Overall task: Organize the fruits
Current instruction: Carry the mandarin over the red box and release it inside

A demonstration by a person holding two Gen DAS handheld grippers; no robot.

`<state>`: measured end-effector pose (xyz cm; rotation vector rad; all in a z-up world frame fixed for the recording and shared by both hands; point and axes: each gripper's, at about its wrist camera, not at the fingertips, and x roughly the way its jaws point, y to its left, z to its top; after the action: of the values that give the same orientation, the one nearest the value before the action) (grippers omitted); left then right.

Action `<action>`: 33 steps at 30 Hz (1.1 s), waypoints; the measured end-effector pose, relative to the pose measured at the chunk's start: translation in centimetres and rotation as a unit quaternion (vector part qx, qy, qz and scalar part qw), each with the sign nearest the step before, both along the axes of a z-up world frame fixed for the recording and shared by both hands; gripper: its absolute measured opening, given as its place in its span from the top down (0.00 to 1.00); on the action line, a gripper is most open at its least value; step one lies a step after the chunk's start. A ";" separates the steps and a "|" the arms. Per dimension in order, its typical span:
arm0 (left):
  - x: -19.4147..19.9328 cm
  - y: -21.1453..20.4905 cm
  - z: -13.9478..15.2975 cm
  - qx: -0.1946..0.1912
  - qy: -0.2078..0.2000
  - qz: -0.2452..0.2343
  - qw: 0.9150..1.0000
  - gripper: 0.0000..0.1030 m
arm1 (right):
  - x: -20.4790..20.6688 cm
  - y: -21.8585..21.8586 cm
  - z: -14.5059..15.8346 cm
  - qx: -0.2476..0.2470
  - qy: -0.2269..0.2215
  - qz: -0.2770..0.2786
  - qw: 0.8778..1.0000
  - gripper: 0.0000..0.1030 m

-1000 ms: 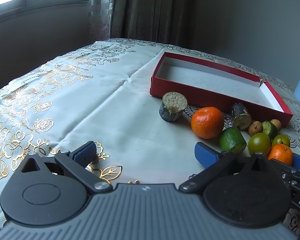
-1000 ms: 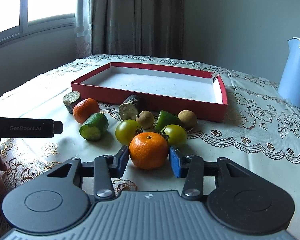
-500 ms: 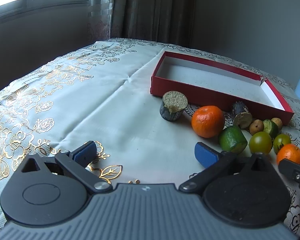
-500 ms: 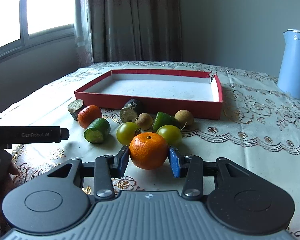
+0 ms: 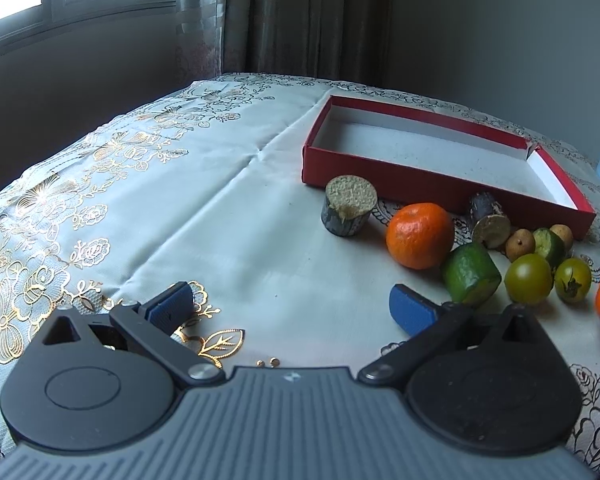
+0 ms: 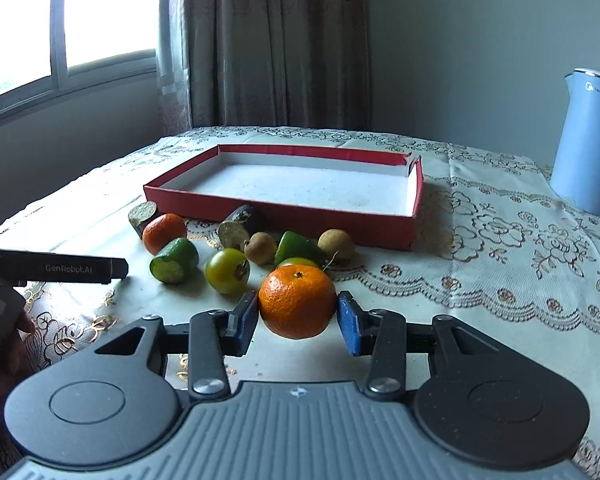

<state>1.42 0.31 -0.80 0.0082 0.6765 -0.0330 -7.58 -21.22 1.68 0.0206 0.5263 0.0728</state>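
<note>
1. Floral embroidered tablecloth [image 5: 228, 208] covers the table by a curtained window; a blue kettle [image 6: 588, 144] stands well off at the right.
2. Your right gripper [image 6: 298, 314] has its blue pads pressed on either side of a mandarin [image 6: 297, 301], which looks lifted just clear of the cloth.
3. From those fingers the red box [image 6: 284, 216] lies straight ahead, bare inside, its long axis across your view; the near wall is what the mandarin must clear.
4. Between you and that wall sit the other fruits: a green tomato [image 6: 227, 271], a cut lime [image 6: 175, 261], a second mandarin [image 6: 164, 233], two longans and dark cut stubs. Carry high over them, I'd judge.
5. Your left gripper [image 5: 292, 308] hangs spread wide over bare cloth, holding nothing; the lime piece [image 5: 471, 275] is just beyond its right finger.
6. The right hand is the nearer one to the box for this drop.
</note>
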 end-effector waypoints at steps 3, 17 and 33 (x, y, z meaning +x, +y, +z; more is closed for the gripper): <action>0.0 0.0 0.0 0.000 0.000 0.000 1.000 0.00 | 0.4 -0.4 0.9 0.002 -0.009 0.003 1.000 0.59; 0.1 0.0 0.0 -0.003 -0.002 -0.001 1.000 0.00 | 6.9 -1.6 5.4 -0.005 -0.049 -0.026 0.998 0.59; 0.2 -0.1 -0.1 -0.009 -0.005 -0.001 1.000 0.00 | 19.1 -3.8 2.0 -0.017 0.032 -0.103 0.994 0.58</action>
<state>1.65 0.26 -0.86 -0.0075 0.6670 -0.0404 11.48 -25.05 3.63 0.0436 0.5863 -0.1395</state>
